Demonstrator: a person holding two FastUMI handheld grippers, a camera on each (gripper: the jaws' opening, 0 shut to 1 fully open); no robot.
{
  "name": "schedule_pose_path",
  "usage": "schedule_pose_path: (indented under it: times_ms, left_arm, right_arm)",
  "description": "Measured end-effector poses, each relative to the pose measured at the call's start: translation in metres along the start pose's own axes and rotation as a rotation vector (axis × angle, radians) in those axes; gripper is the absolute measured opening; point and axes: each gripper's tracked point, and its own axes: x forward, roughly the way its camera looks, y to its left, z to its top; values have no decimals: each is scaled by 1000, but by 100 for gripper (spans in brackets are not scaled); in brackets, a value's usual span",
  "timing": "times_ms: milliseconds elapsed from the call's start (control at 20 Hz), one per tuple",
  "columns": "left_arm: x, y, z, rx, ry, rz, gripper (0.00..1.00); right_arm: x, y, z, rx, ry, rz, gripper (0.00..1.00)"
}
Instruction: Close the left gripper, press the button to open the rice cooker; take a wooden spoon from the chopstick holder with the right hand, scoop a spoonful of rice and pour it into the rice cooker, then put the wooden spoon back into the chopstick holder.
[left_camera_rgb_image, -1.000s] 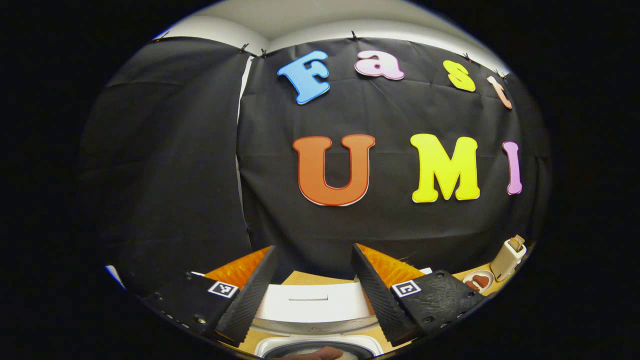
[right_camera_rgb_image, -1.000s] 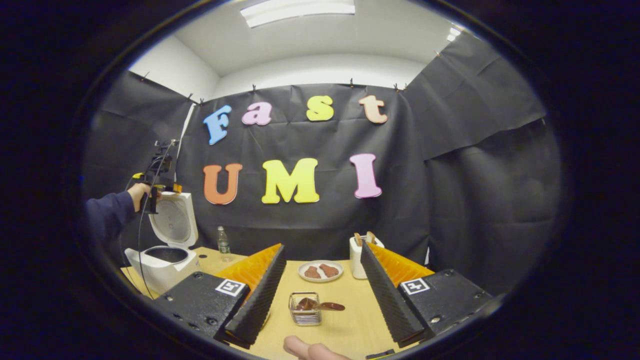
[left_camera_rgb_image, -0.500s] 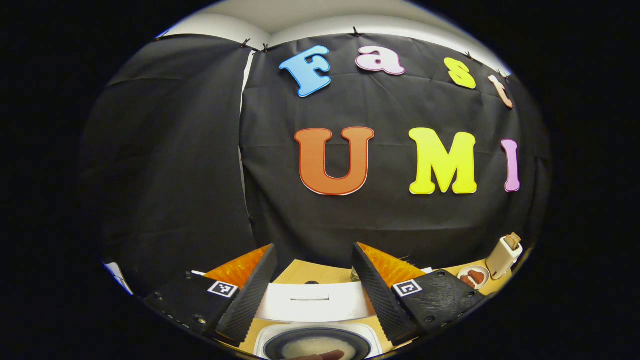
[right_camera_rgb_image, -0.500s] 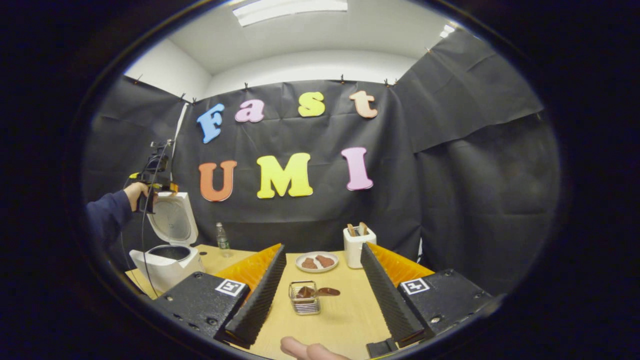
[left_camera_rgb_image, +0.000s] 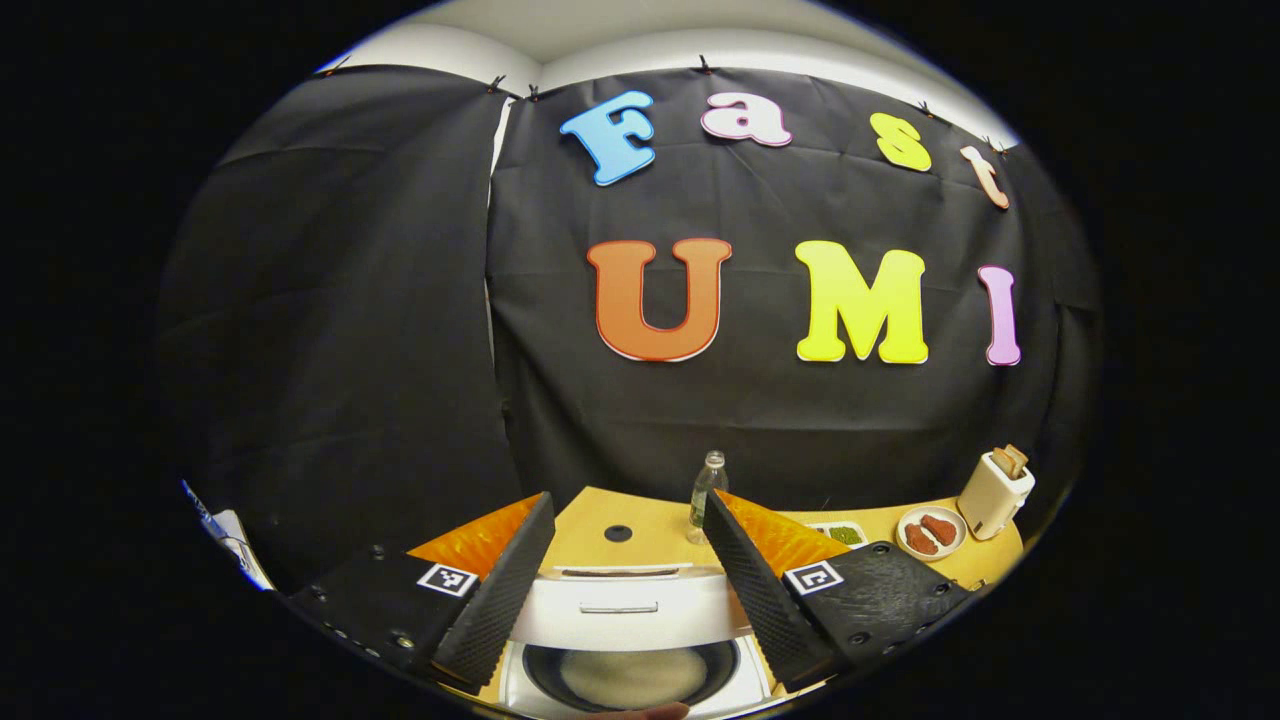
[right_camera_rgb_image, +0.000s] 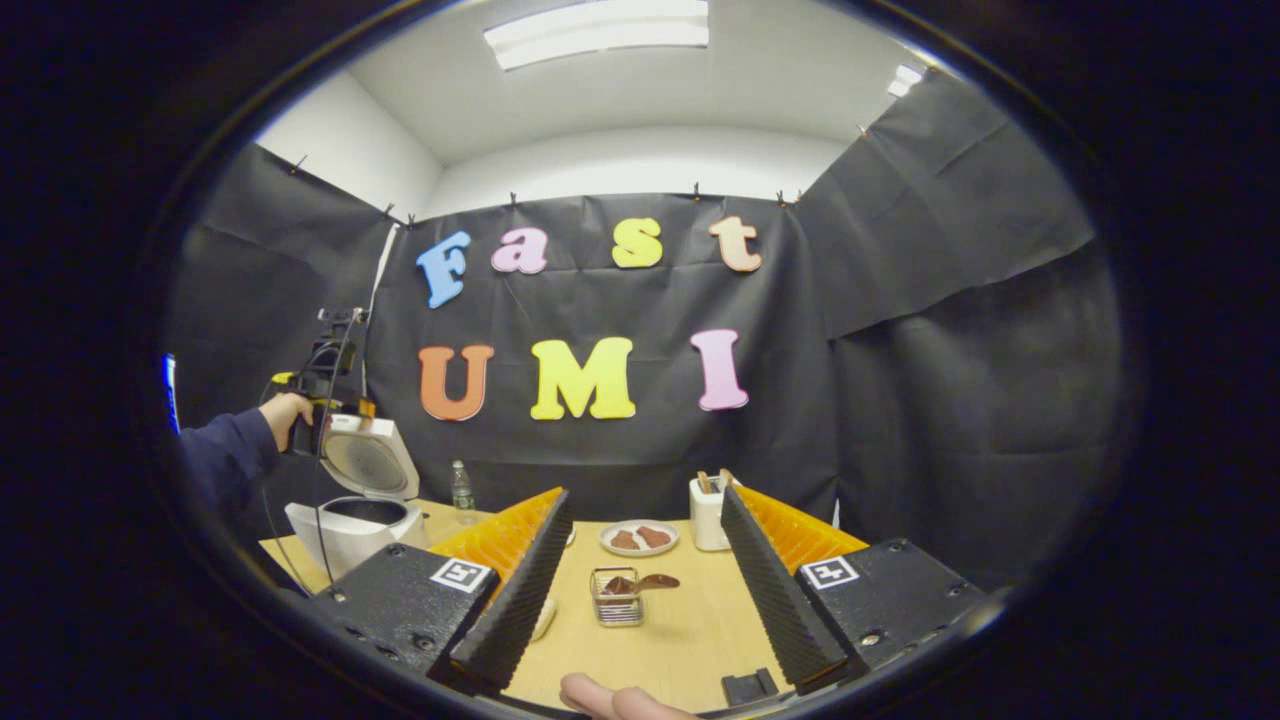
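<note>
The white rice cooker (right_camera_rgb_image: 350, 525) stands at the table's left end with its lid (right_camera_rgb_image: 368, 462) raised. In the left gripper view the lid (left_camera_rgb_image: 622, 605) is edge-on just below my fingers, above the pale-bottomed inner pot (left_camera_rgb_image: 630, 675). My left gripper (left_camera_rgb_image: 626, 498) is open and holds nothing. A hand holds that left gripper (right_camera_rgb_image: 318, 395) by the lid's top edge. My right gripper (right_camera_rgb_image: 645, 493) is open over the table. Between its fingers stands a small wire basket (right_camera_rgb_image: 616, 600) with a brown wooden spoon (right_camera_rgb_image: 652, 581) lying across it.
A white holder (right_camera_rgb_image: 710, 510) with wooden pieces sticking up stands at the back, next to a plate (right_camera_rgb_image: 638, 538) of brown pieces. A clear bottle (left_camera_rgb_image: 707, 485) is behind the cooker. A fingertip (right_camera_rgb_image: 620, 703) and a small black part (right_camera_rgb_image: 745, 687) show at the near edge.
The left gripper view has drawn back from the lid, so the whole pot, the bottle and more table now show. The right gripper view has tilted slightly. Both grippers stay open.
</note>
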Motion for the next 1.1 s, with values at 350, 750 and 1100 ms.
schedule_pose_path:
  times_ms: [350,750,1100]
  left_arm:
    - [-27,-8,-47,11,92,-35,95]
    - [-49,-4,-116,49,344,-23,94]
    - [-60,0,-167,48,503,-66,95]
  right_arm:
    - [-22,13,15,5,-35,20,94]
    - [-31,48,12,-23,-21,84,97]
    - [-36,62,8,-49,-17,115,97]
